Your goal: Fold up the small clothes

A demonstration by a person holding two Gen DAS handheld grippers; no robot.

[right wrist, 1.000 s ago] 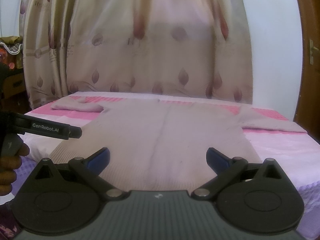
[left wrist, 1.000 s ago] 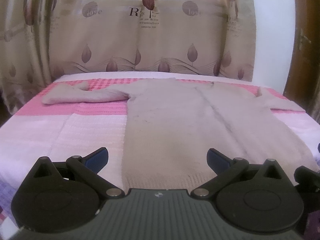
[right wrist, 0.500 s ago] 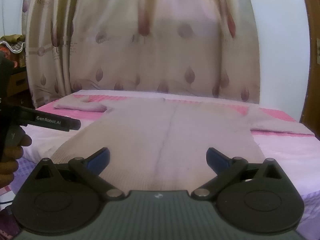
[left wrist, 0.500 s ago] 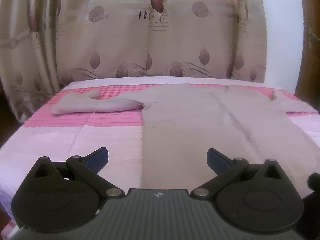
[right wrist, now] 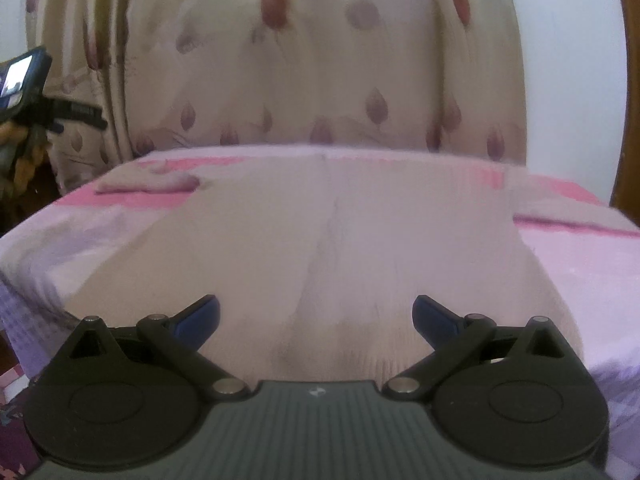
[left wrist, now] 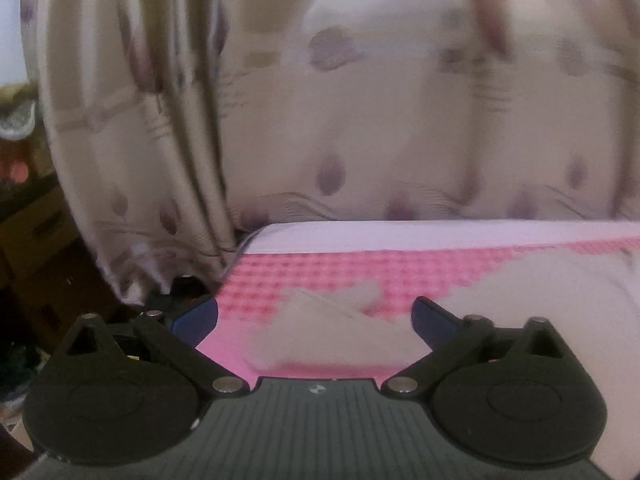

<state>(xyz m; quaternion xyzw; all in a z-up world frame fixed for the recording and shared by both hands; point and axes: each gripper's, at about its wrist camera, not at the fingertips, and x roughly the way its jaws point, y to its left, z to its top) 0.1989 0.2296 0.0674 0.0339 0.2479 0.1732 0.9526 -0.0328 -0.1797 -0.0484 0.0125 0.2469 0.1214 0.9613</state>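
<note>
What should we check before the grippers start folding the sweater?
1. Left gripper open, holding nothing: ok.
2. Right gripper open, holding nothing: ok.
3. Sweater lying flat on the bed: ok.
4. Left sleeve in front of the left gripper: ok.
5. Left gripper touching the sleeve: cannot tell, picture blurred.
6. Right sleeve spread out: ok.

**Soft cloth, matt plastic**

Your beige sweater [right wrist: 340,240] looks like soft knit with a ribbed hem. The bed cover [right wrist: 580,248] is matt pink cloth, the curtain [right wrist: 320,60] smooth printed fabric. Both grippers show matt black plastic with small metal pins.
</note>
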